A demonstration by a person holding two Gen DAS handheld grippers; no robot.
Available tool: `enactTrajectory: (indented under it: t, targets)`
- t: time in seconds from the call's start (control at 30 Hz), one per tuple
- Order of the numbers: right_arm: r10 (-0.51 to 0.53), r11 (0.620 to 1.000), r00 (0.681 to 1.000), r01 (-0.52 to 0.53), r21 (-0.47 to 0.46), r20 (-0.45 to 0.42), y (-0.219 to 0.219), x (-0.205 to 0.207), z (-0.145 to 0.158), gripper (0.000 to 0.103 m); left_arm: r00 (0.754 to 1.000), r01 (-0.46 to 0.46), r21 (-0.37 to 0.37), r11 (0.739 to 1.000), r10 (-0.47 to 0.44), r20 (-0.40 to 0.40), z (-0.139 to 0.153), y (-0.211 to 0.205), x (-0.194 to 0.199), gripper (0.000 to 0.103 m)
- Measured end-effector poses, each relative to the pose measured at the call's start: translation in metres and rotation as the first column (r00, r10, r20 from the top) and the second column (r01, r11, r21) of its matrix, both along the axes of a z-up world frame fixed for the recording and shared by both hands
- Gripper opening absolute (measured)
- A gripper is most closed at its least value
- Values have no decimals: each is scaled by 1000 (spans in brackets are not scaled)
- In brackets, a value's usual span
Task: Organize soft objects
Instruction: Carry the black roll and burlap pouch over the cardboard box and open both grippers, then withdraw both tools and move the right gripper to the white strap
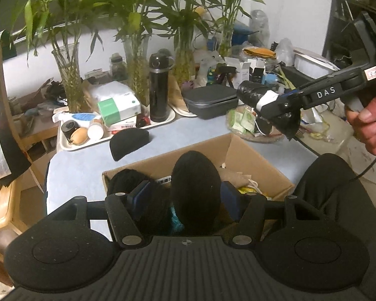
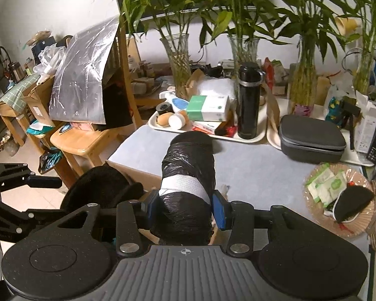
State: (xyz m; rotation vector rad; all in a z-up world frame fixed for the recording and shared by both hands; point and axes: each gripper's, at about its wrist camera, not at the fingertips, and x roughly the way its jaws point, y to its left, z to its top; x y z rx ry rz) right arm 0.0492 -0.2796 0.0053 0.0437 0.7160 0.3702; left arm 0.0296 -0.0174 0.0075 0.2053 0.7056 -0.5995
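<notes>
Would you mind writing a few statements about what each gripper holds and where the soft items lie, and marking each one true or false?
1. The right gripper is shut on a black plastic-wrapped roll. True.
2. The left gripper is empty. False: a black soft pad sits between its fingers, though whether they are pressing it is unclear.
3. The left gripper is over the open cardboard box. True.
4. A black half-round pad lies inside the box. False: it lies on the blue-grey table beside the white tray.
5. The black flask lies on its side. False: it stands upright.
</notes>
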Motion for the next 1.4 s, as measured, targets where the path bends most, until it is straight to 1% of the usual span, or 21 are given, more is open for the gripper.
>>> enactTrajectory:
  t: [0.1,0.17,0.23,0.3,0.53,0.67,0.73,0.87,1.1,1.4]
  targets:
    - [28,1000,999,-28,-7,-25,10,6,-4,47,1000,-9,-13,1000,10,2,0,6,-2,60]
    - [60,998,996,-61,-19,-64,20,12,-14,50,1000,-17,-14,1000,17,7,0,9,-2,60]
    - [84,996,992,-86,-18,-99,26,19,-27,80,1000,-27,-19,999,27,6,-1,12,-1,60]
    - [63,997,993,-67,-34,-101,28,23,-33,86,999,-37,-24,999,37,1,-3,14,0,60]
    - [30,998,991,-37,-50,-130,26,30,-43,98,998,-67,-25,997,67,-12,-8,27,3,60]
    - [21,997,991,-31,-75,-130,25,31,-45,100,996,-87,-26,996,86,-21,-10,33,8,60]
    - [17,996,992,-28,-87,-124,25,31,-45,103,995,-98,-26,995,97,-27,-12,36,12,60]
    - [2,994,993,-15,-108,-115,24,34,-46,103,992,-117,-28,993,116,-43,-15,39,19,60]
    - [-27,995,995,18,-96,-97,17,46,-47,103,991,-129,-56,990,127,-48,-18,43,29,60]
    - [-59,995,994,52,-83,-89,8,72,-49,103,989,-146,-68,987,143,-47,-22,44,56,60]
